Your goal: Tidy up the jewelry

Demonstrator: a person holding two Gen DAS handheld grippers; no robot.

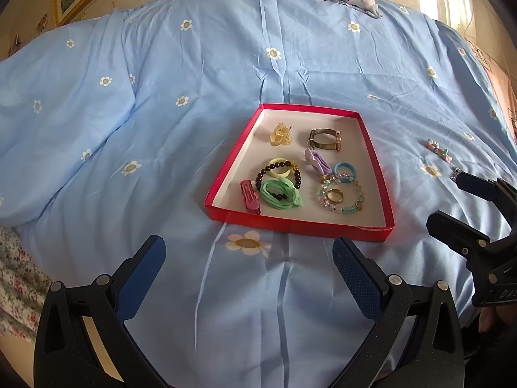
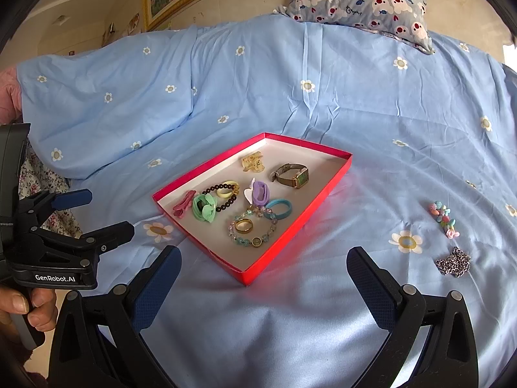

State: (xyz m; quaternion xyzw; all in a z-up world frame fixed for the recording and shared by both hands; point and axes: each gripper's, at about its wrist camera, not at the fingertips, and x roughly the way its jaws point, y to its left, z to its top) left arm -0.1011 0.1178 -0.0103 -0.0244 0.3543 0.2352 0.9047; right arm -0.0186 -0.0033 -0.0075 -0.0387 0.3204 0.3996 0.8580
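Red tray of jewelry lying on blue bedspread.
Both claws, left and right, are hovering spread apart, empty, just before the tray; chain and beaded clip are lying right of it.

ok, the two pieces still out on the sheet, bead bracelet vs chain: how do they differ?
The pastel bead bracelet is multicoloured with chunky beads, while the silver chain is one metallic tone with fine links. The bracelet lies stretched in a line; the chain is bunched in a heap. The chain lies nearer the right gripper than the bracelet. Both lie on the blue sheet, outside the red tray.
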